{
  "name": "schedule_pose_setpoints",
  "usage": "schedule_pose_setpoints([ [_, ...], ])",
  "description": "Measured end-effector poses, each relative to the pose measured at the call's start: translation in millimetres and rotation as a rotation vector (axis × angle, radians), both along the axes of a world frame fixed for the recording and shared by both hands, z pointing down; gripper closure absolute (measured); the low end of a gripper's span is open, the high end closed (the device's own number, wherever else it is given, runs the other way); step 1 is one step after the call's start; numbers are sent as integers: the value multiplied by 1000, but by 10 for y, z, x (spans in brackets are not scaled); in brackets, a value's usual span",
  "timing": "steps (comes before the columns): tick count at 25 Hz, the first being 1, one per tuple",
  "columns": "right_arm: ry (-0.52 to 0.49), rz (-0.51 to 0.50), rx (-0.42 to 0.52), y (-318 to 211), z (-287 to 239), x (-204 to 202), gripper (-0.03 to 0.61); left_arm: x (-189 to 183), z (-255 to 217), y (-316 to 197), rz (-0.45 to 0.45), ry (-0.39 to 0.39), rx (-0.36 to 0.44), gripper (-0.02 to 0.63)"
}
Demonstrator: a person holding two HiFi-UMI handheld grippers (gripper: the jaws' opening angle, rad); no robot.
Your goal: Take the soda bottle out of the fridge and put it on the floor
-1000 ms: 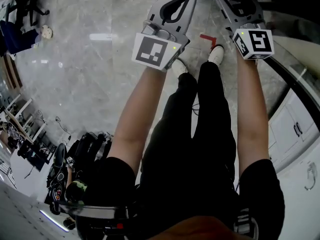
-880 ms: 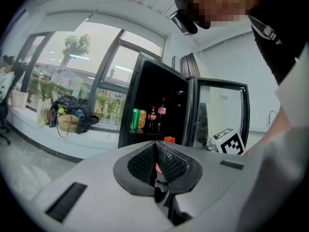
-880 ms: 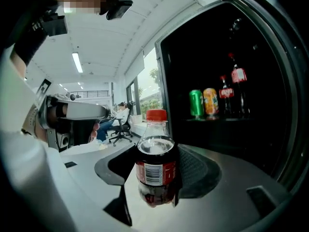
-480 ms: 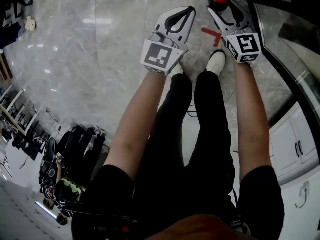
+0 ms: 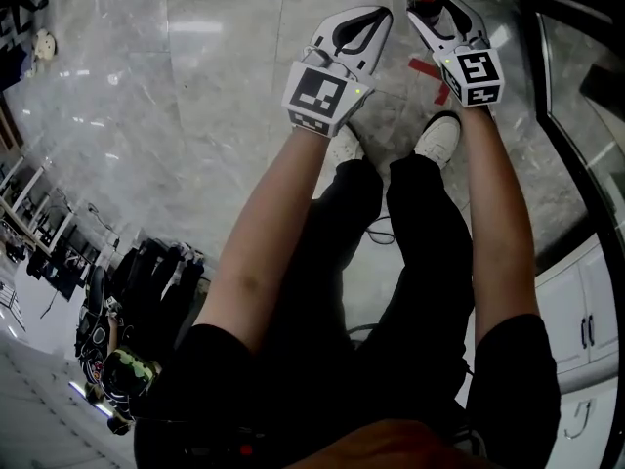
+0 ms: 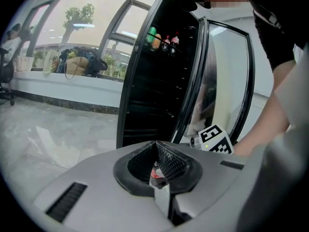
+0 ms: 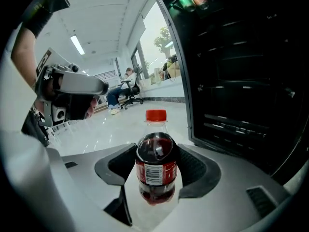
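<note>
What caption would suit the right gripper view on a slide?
Right gripper clamped on a red-capped soda bottle, next to the dark fridge.

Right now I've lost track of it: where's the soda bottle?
In the right gripper view, the soda bottle sits clamped in the right gripper's jaws, fridge on its right.

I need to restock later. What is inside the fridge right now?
In the fridge, the top shelf holds a few drinks, one green, some red-capped. The shelves below look dark and bare, though shadow may hide things. The soda bottle is outside, held in the right gripper.
</note>
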State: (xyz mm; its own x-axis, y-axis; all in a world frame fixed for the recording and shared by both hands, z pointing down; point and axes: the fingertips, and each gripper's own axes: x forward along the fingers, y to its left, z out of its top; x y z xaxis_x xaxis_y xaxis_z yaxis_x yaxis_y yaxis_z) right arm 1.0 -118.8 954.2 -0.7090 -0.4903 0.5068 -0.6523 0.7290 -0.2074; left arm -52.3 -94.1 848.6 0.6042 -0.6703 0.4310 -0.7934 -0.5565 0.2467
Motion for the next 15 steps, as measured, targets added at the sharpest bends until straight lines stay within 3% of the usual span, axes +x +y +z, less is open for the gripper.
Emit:
schedule_pose_setpoints([
  [7,43,-32,-38,-2,827,-65,299,-29,404,-37,17,-3,-13,609],
  [15,105,-27,-66,221,1139,106,299,-18,462,-93,23,-2,-23,609],
])
